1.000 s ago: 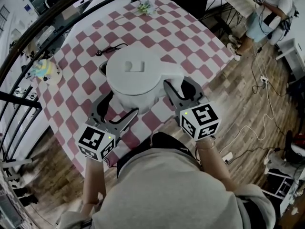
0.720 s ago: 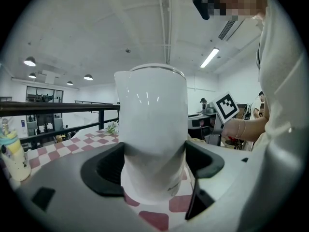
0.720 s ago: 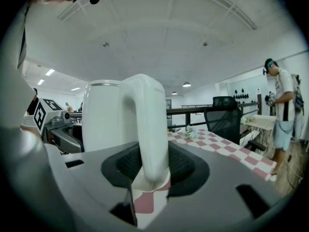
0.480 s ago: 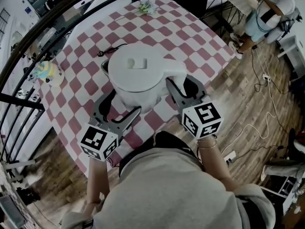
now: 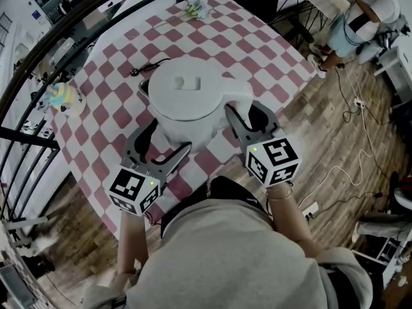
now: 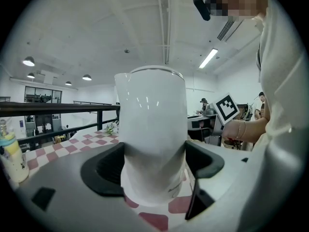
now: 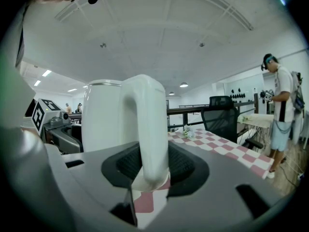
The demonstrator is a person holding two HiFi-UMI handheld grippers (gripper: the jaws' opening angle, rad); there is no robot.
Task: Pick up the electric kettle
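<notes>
The white electric kettle (image 5: 187,98) is held between both grippers over the checked cloth, upright with its lid on. My left gripper (image 5: 162,140) is shut on the lower part of the kettle's body (image 6: 152,129); both dark pads (image 6: 108,166) lie against its sides. My right gripper (image 5: 246,118) is shut on the kettle's curved handle (image 7: 149,129), which stands upright between its pads (image 7: 186,166). In the left gripper view, cloth shows under the kettle's bottom edge, which appears to be off the table. The kettle's body (image 7: 104,115) rises to the left of the handle.
The table with the red-and-white checked cloth (image 5: 257,50) carries a dark kettle base (image 5: 140,89) with a black cord (image 5: 149,65), a small colourful bottle (image 5: 61,95) and a small bunch (image 5: 196,6). A black railing (image 5: 64,24) runs along the left. A person (image 5: 360,24) stands at the upper right; cables (image 5: 347,172) lie on the wooden floor.
Kettle and both grippers keep their places and their grips. The head view has shifted slightly, and the person at the upper right has moved a little.
</notes>
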